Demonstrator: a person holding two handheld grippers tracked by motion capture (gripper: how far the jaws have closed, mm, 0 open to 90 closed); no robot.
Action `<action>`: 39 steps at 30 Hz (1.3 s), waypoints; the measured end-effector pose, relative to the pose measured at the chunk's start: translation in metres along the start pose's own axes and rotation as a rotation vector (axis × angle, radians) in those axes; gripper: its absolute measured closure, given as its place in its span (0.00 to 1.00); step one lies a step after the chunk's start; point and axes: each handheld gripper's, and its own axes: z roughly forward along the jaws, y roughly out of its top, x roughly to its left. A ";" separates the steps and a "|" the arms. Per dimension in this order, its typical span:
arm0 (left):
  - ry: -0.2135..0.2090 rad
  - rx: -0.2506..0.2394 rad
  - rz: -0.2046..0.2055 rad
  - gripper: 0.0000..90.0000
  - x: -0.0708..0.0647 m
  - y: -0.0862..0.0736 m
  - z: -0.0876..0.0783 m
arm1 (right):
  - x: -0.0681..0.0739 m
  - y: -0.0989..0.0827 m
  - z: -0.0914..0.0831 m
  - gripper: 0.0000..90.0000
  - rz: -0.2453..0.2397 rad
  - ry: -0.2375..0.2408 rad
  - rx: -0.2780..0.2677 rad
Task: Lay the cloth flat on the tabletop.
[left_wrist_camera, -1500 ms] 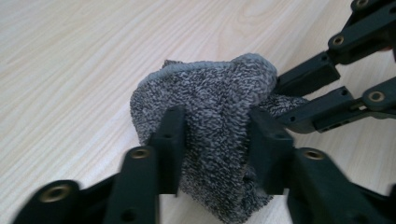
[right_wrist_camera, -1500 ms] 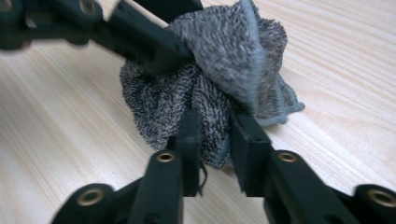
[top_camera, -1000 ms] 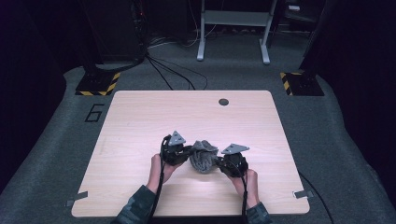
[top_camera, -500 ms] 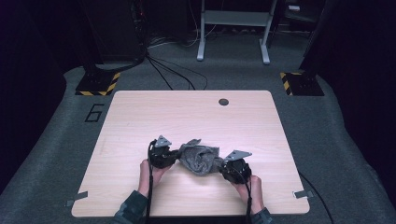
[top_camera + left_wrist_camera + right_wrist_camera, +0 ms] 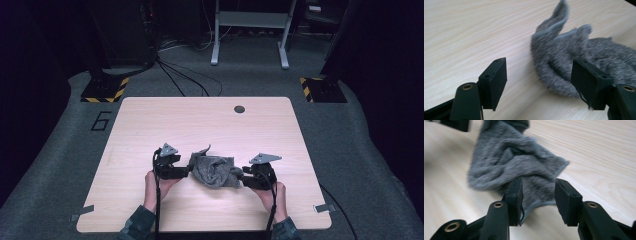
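The cloth [image 5: 214, 170] is lying crumpled on the near middle of the table [image 5: 150, 120], bunched into a grey heap with one corner sticking up at its far left. It is sitting between the two grippers.

The left gripper [image 5: 184, 171] is resting low at the cloth's left edge. In the left gripper view its jaws are standing wide apart, one over bare wood and the other just in front of the cloth [image 5: 574, 57], gripping nothing.

The right gripper [image 5: 244, 176] is lying at the cloth's right edge. In the right gripper view the cloth [image 5: 511, 162] is reaching into the gap between the jaws, a hemmed corner lying between them, but the jaws are parted and not pinching it yet.

The person's hands are coming in from the near edge. A small dark hole [image 5: 239, 109] is showing near the far edge.

Judging by this, the work on the cloth looks barely started: it is neither flat nor folded. Both grippers seem to be lining up on opposite edges, so grasping, then spreading or folding, all appears left to do.
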 end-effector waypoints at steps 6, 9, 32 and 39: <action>-0.043 -0.016 0.062 0.27 -0.021 0.021 0.005 | -0.018 0.017 0.022 0.65 0.002 -0.036 0.035; -0.063 -0.012 0.091 0.27 -0.031 0.030 0.013 | -0.023 0.026 0.034 0.66 0.005 -0.040 0.041; 0.037 0.151 0.295 0.64 -0.059 0.028 0.076 | -0.030 0.034 0.088 0.72 -0.038 -0.102 0.150; -0.002 0.107 0.264 0.86 -0.052 0.024 0.070 | -0.026 0.033 0.088 0.89 -0.057 -0.088 0.144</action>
